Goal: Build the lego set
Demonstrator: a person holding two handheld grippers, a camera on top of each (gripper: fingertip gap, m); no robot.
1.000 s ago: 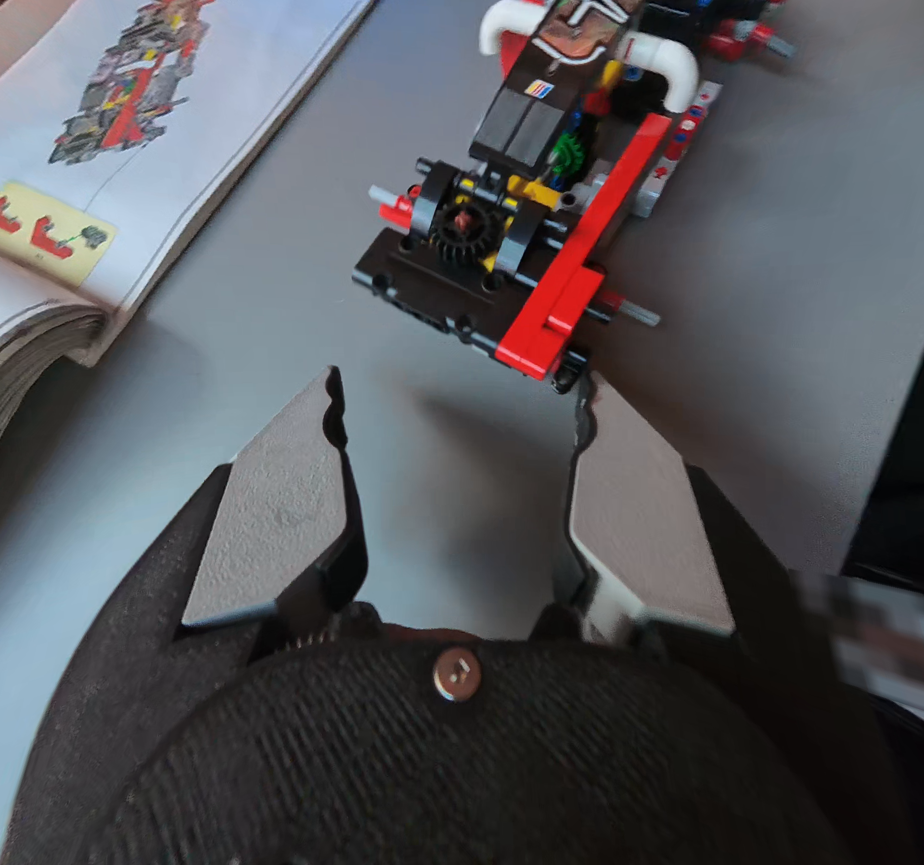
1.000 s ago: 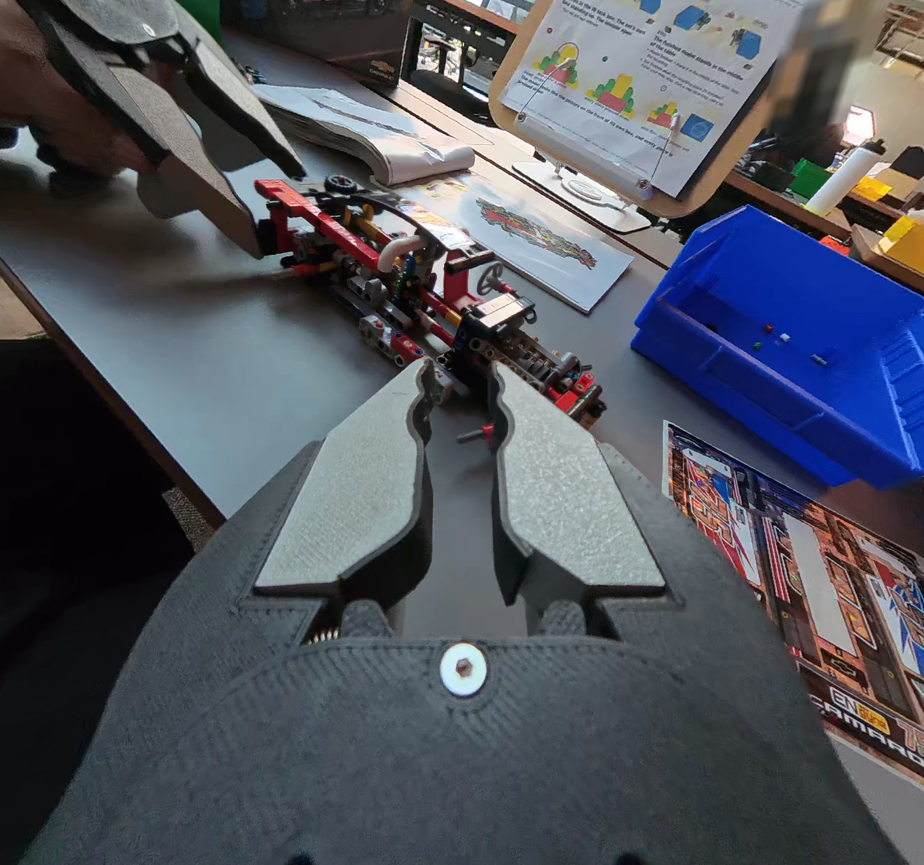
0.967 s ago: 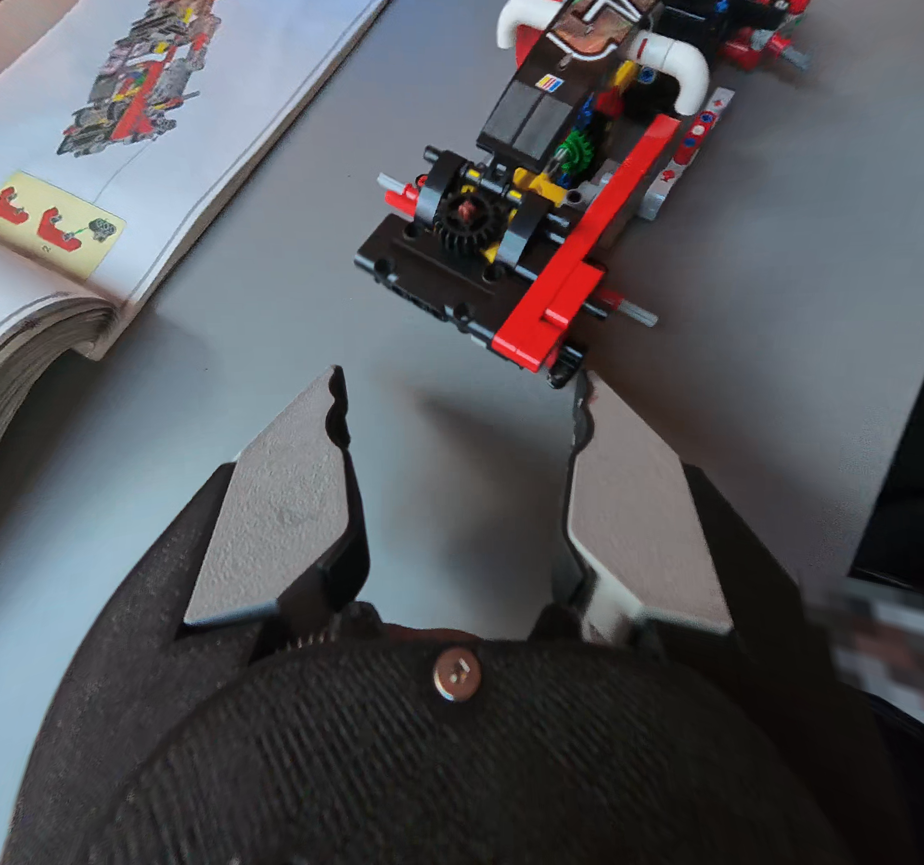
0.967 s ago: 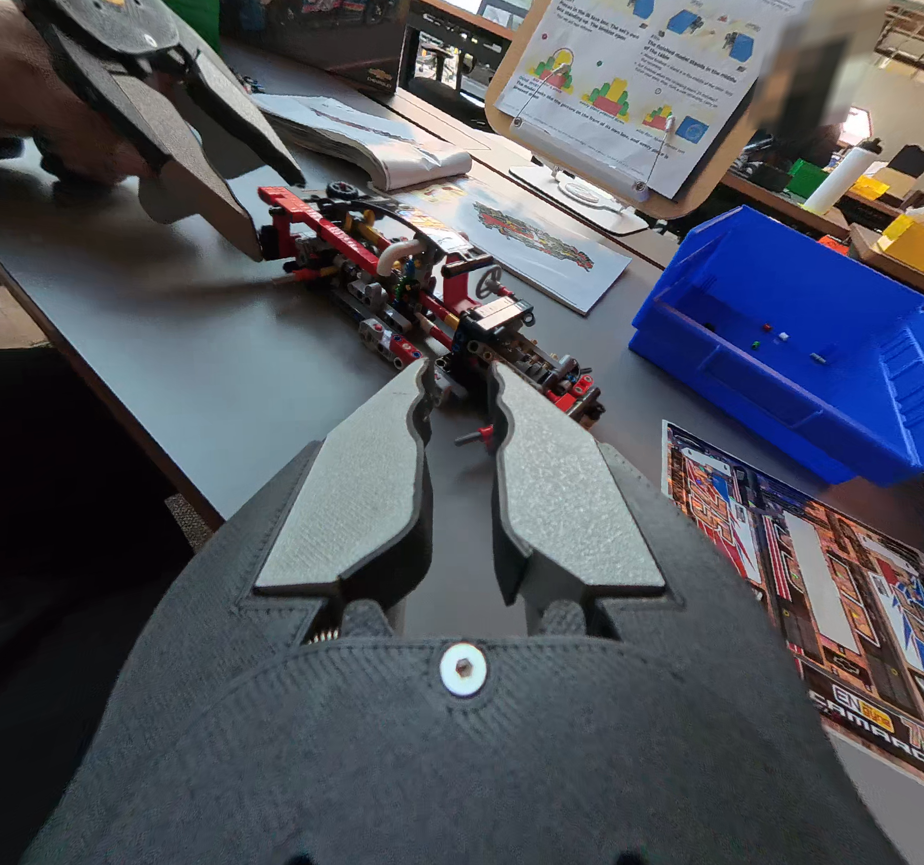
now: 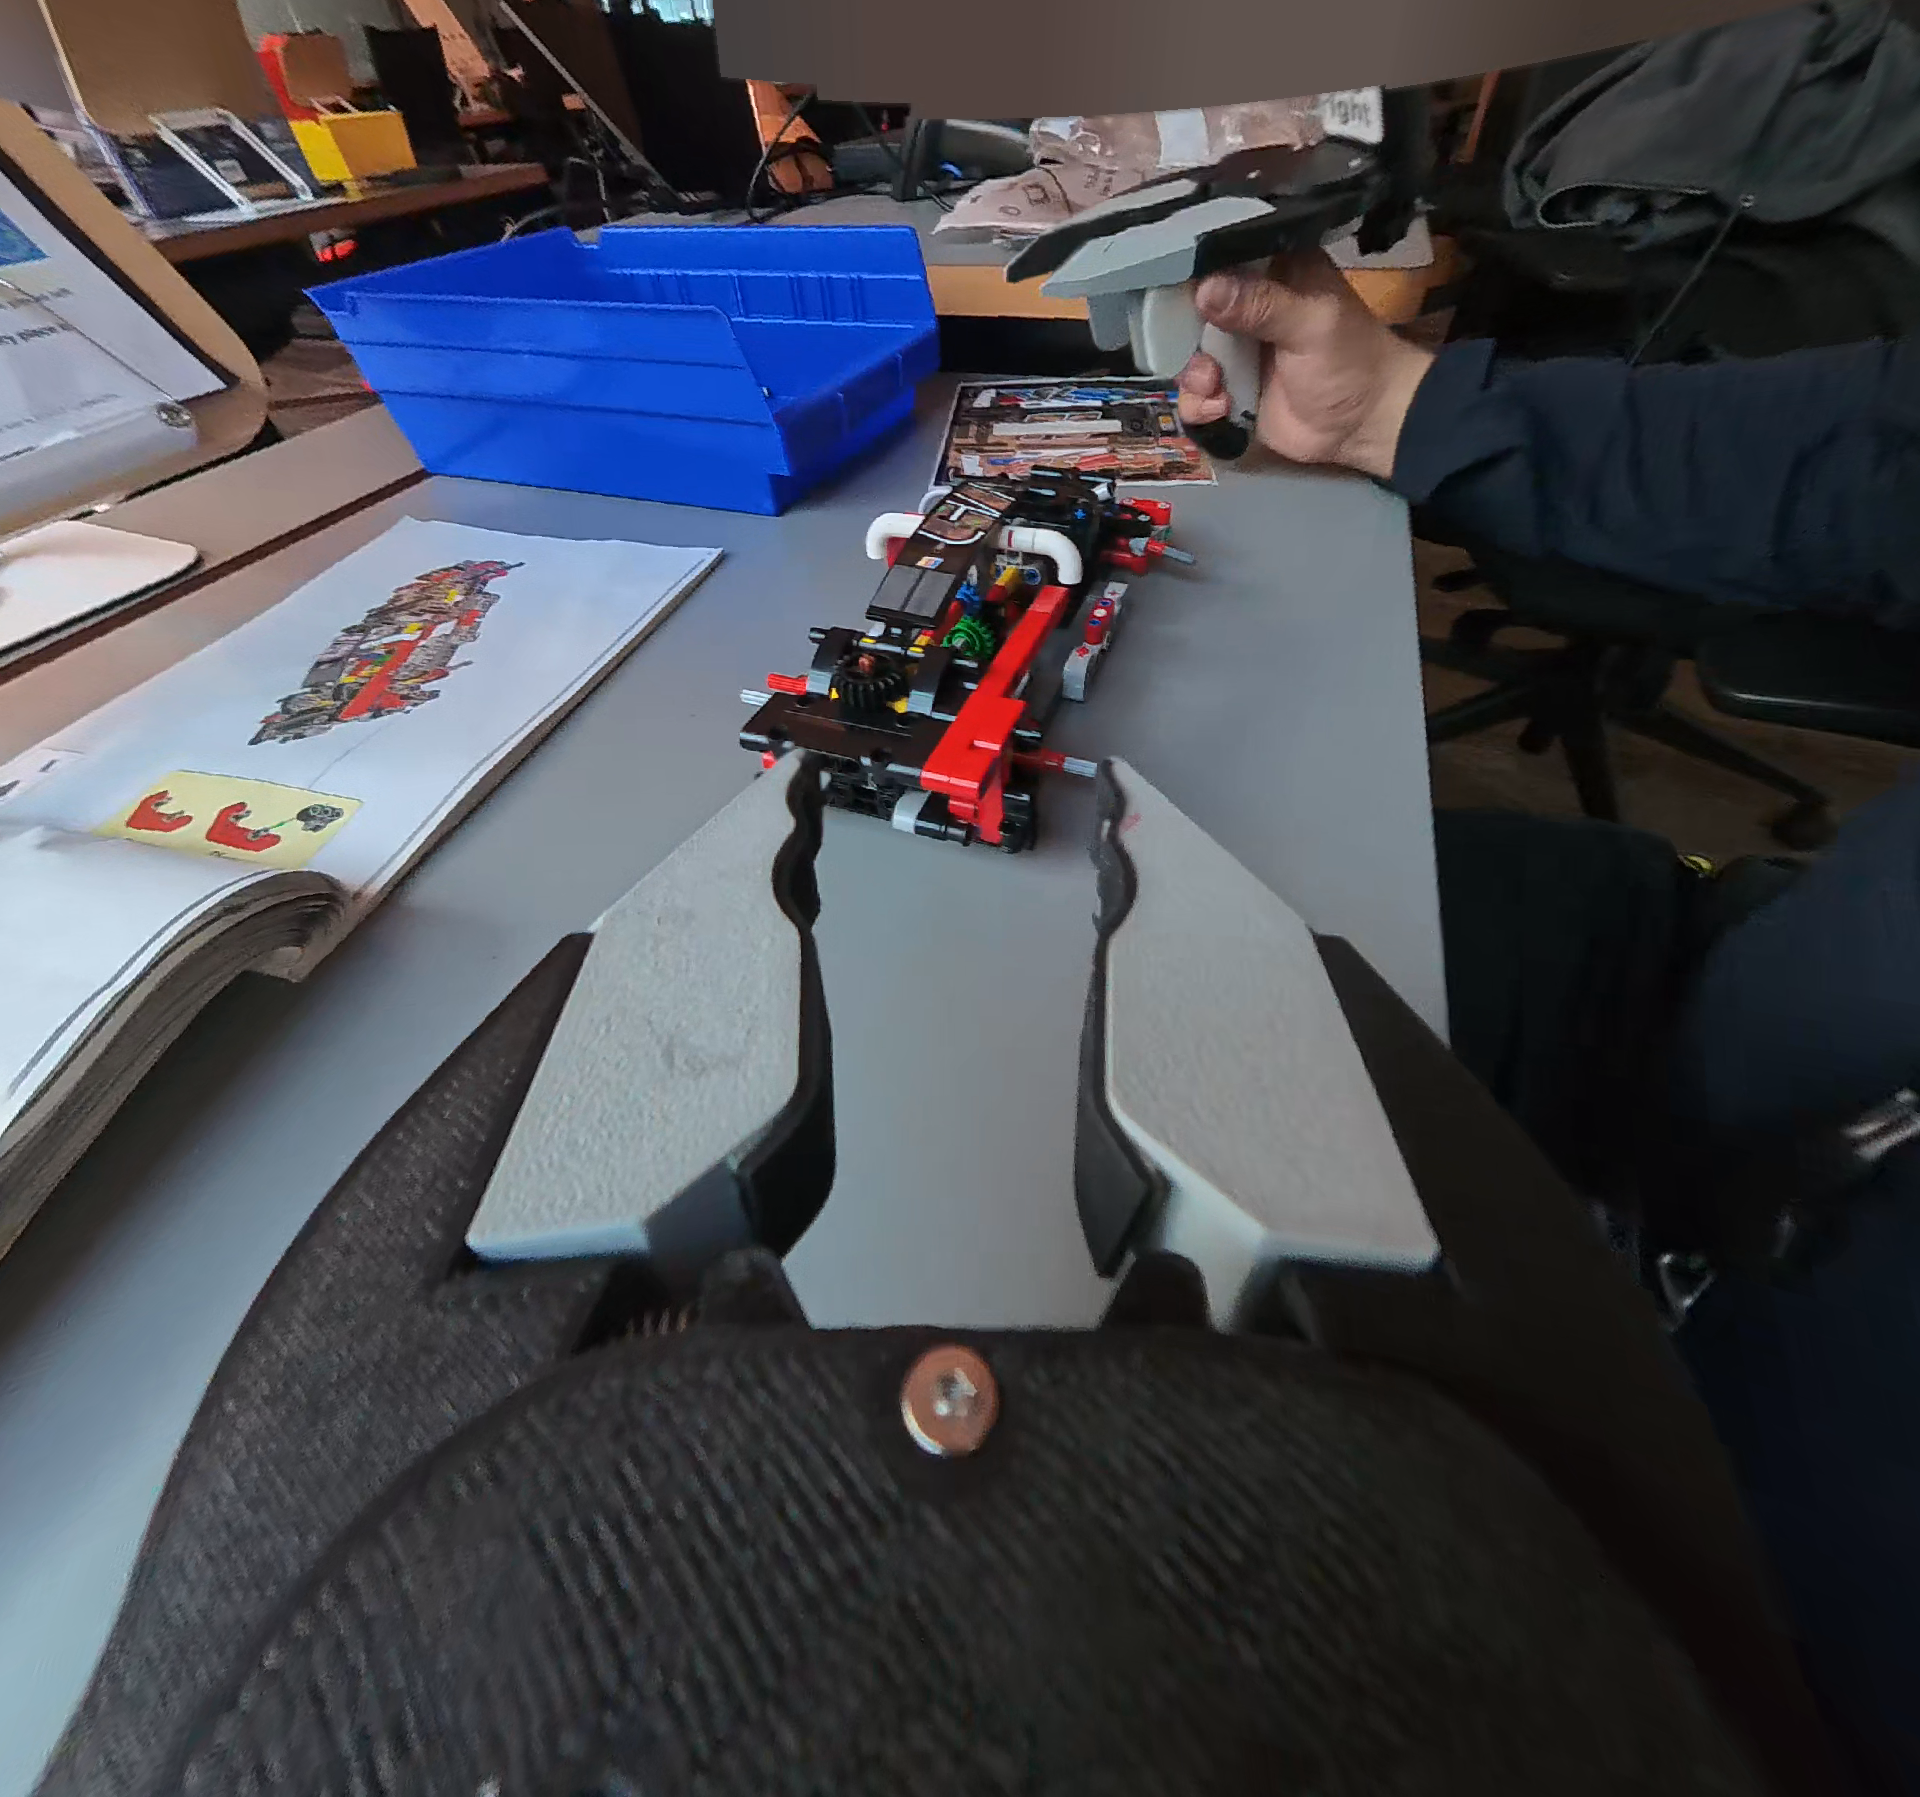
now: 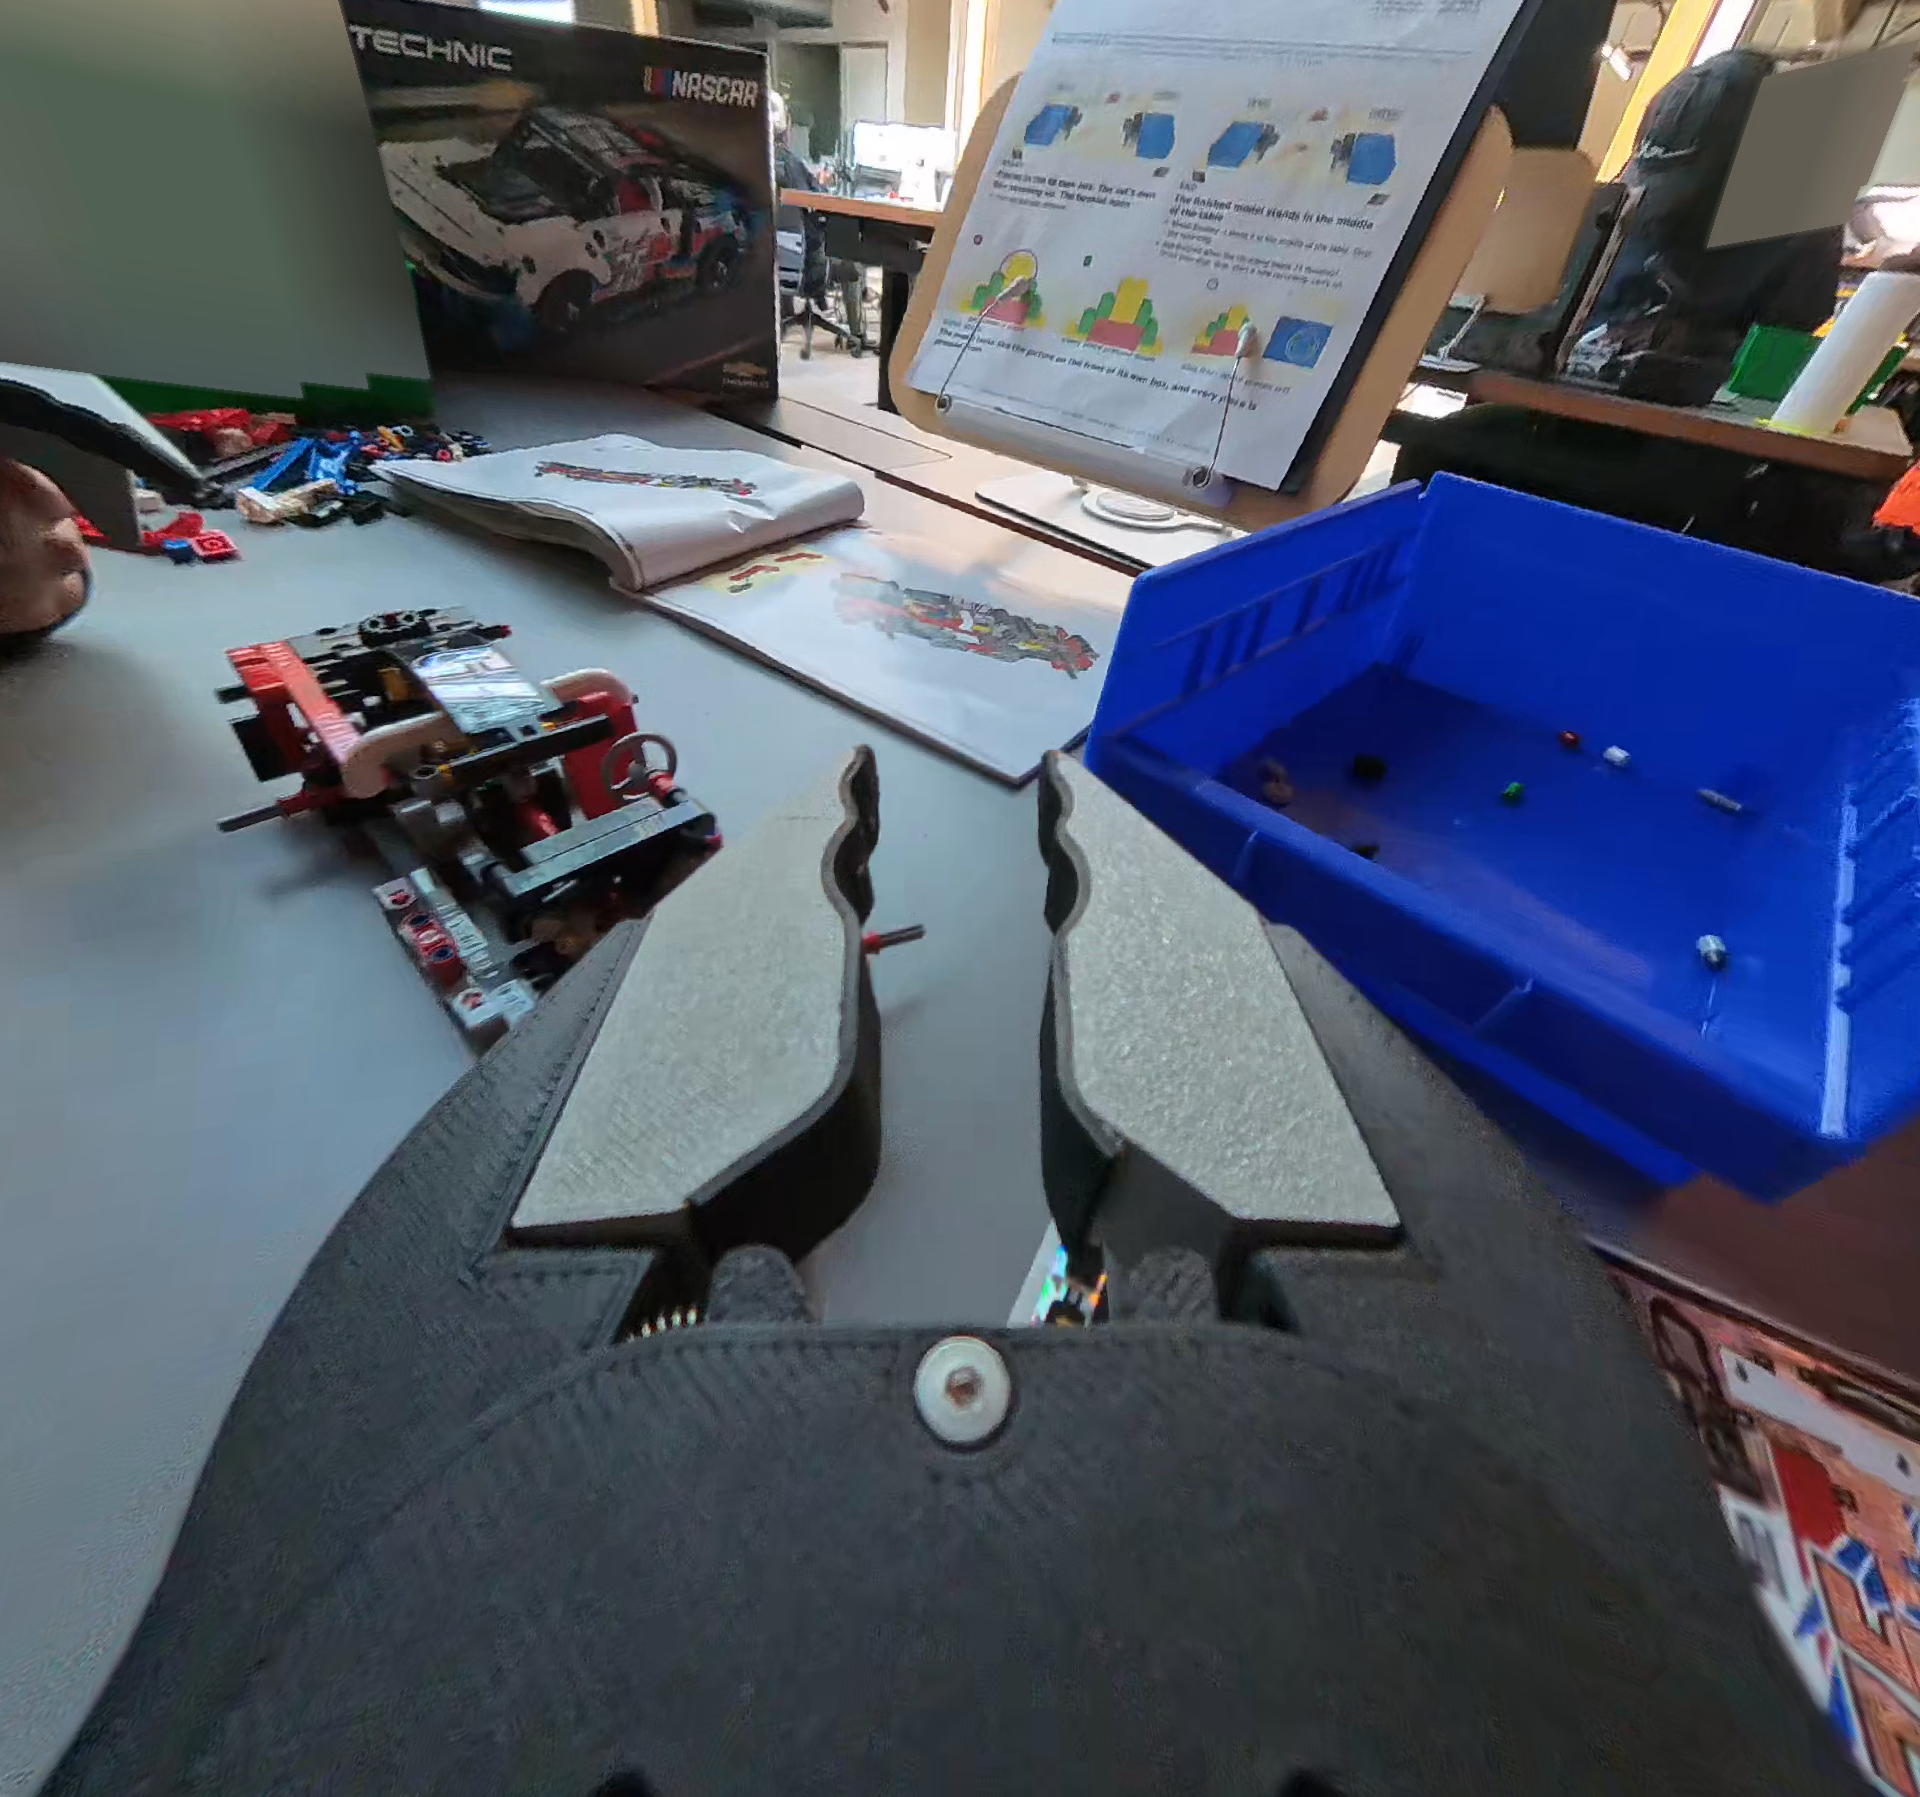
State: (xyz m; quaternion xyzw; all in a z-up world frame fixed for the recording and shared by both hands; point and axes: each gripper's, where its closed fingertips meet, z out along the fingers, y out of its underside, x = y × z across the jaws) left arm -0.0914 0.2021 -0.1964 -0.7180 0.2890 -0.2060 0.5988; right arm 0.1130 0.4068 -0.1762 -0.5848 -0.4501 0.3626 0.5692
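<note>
A red and black toy-brick car chassis (image 5: 956, 646) lies on the grey table (image 5: 582, 916). My left gripper (image 5: 951, 802) is open and empty. Its fingertips sit just short of the chassis's near end, one on each side, and do not touch it. My right gripper (image 6: 954, 802) is open and empty above the table, between the chassis (image 6: 457, 760) on its left and a blue bin (image 6: 1299, 625) on its right. A small red and black pin (image 6: 894, 937) shows beside its left finger. In the left wrist view, a hand holds the right gripper (image 5: 1143, 251) raised beyond the chassis.
An open instruction booklet (image 5: 416, 667) lies left of the chassis. The blue bin (image 5: 644, 365) holds several tiny pieces. A sticker sheet (image 5: 1070, 428) lies near the table's right edge. A box (image 6: 582, 189), a document stand (image 6: 1226, 189) and loose bricks (image 6: 312, 469) stand at the back.
My right gripper has left the chassis's end, risen and swung towards the blue bin, with its jaws wider. My left gripper's jaws have narrowed, and it has tilted up at the chassis's near end.
</note>
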